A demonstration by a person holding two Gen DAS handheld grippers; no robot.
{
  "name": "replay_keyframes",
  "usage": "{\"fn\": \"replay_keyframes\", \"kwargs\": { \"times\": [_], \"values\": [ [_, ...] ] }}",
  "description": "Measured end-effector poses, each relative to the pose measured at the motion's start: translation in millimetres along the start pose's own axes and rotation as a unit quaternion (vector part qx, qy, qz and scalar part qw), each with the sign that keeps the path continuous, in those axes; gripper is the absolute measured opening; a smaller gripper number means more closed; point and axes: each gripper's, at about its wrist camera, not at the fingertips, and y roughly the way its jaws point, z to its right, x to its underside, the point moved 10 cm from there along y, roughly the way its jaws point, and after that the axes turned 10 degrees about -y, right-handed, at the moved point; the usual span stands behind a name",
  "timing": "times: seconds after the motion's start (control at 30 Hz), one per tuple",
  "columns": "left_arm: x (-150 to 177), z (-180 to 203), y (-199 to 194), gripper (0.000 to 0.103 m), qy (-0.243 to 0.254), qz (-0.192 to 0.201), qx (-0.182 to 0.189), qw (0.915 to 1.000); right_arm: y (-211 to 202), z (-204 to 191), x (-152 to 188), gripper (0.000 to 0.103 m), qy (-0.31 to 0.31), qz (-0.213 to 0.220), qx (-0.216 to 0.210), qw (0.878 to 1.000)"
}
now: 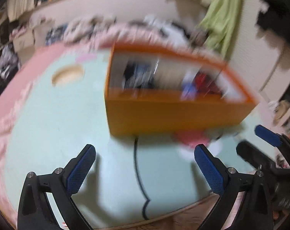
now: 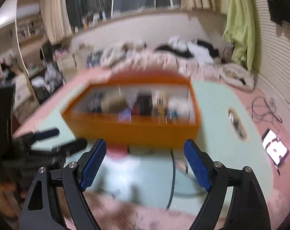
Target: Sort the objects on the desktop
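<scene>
Left tongs (image 1: pixel 145 169): spread wide, holding nothing, above the pale green tabletop (image 1: pixel 58 134). Right tongs (image 2: pixel 145 163): likewise spread wide and empty, over the same surface. Both views are motion-blurred, so fine detail is unreliable.

Between and just ahead of both tongs, a black cable (image 1: pixel 138 174) runs across the tabletop from its near edge toward the orange box (image 1: pixel 173 113). A red and white object (image 1: pixel 193 140) lies just in front of the box; its identity cannot be determined.

The orange box stands in the middle of the tabletop and already contains mixed items, too blurred to name.

Handling assessment:
- Cable: probably light, limp and smooth. Grip across a single strand; expect the free length to trail and snag.
- Red and white object: appears low and small; stiffness unknown. Close on its narrow sides.
- Orange box: rigid-looking walls, likely heavy when loaded. Grip the rim only if it must be moved.
</scene>
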Motion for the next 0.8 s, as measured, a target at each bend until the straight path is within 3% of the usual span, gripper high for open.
{"fn": "replay_keyframes", "kwargs": {
  "times": [0.07,0.1,0.13,0.43,0.8],
  "values": [
    [5,2,7,0.103,0.034,-0.004,-0.051,0.9981,25,0,20,0.083,-0.003,-0.069,0.003,0.998],
    [5,6,6,0.103,0.037,0.0,-0.048,0.9982,36,4,28,0.088,-0.01,-0.1,0.02,0.995],
    [6,7,6,0.103,0.037,0.001,-0.046,0.9983,38,6,31,0.09,-0.016,-0.105,0.035,0.994],
    [5,5,4,0.103,0.032,0.006,-0.041,0.9986,52,12,45,0.098,-0.006,-0.107,0.027,0.994],
    [4,5,4,0.103,0.035,0.011,-0.035,0.9987,36,3,33,0.101,-0.012,-0.107,0.026,0.994]
  ]
}}
